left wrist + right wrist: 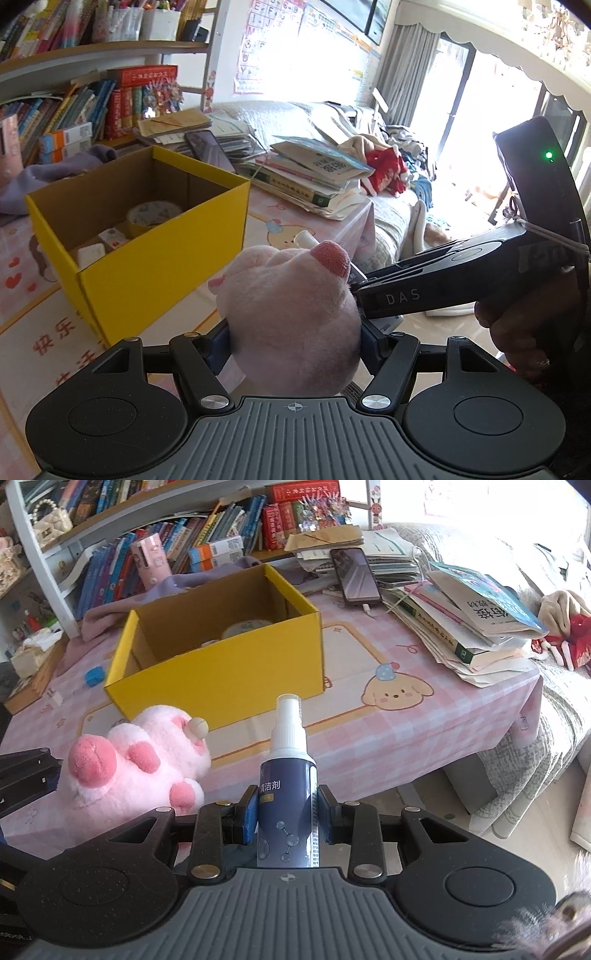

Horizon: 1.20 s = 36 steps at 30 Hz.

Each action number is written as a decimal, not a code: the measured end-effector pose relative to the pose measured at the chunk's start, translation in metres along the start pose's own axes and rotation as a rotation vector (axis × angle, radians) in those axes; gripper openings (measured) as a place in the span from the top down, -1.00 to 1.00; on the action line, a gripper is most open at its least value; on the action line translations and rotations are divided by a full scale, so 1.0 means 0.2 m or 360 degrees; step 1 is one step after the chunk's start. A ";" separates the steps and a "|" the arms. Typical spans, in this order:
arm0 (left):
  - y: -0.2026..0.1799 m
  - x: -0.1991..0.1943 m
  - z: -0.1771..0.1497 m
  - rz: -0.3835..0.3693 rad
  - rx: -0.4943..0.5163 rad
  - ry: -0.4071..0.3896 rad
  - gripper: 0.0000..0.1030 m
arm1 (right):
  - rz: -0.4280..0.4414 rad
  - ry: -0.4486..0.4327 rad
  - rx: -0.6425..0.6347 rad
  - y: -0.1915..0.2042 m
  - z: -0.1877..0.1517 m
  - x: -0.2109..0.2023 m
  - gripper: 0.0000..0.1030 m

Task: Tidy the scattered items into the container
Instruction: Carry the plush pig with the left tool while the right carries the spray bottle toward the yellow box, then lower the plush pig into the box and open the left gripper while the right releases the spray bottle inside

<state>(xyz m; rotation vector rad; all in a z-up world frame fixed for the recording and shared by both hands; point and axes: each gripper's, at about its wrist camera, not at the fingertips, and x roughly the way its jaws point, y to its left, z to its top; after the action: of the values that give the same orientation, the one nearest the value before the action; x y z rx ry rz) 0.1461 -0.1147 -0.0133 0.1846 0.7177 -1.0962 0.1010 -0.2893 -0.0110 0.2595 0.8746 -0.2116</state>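
Note:
My left gripper (293,345) is shut on a pink plush toy (291,317), held above the table's front edge, right of the yellow box (147,266). The plush also shows in the right wrist view (136,764). My right gripper (287,810) is shut on a blue spray bottle (286,779) with a white nozzle, in front of the yellow box (221,675). The right gripper body shows in the left wrist view (443,284). The box holds a tape roll (153,216) and small white blocks (99,245).
A pink checked tablecloth (406,716) covers the table. A stack of books (469,624) and a phone (354,574) lie at the back right. A small blue object (94,675) lies left of the box. A bookshelf (147,535) stands behind. A sofa (391,206) is at the right.

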 end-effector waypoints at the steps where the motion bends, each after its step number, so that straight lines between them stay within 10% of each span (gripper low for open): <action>1: 0.00 0.03 0.01 -0.0011 0.0006 0.0004 -0.32 | -0.0007 0.0000 0.0005 -0.01 0.01 0.01 0.41; 14: 0.05 0.20 0.26 0.0035 0.0135 -0.0087 -0.32 | 0.0000 -0.0146 -0.0024 -0.16 0.28 0.07 0.41; 27: 0.34 0.20 0.55 0.0535 -0.0067 -0.0154 -0.33 | 0.0372 -0.0327 -0.0333 -0.03 0.81 0.29 0.41; 36: 0.58 0.43 0.57 0.0746 -0.0251 0.0073 -0.33 | 0.0503 -0.0128 -0.0645 0.16 1.02 0.77 0.41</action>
<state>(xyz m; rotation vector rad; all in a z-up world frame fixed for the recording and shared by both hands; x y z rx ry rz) 0.3186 -0.1789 -0.0029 0.2300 0.7513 -0.5883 0.3548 -0.3329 -0.0015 0.0079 0.7658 0.2471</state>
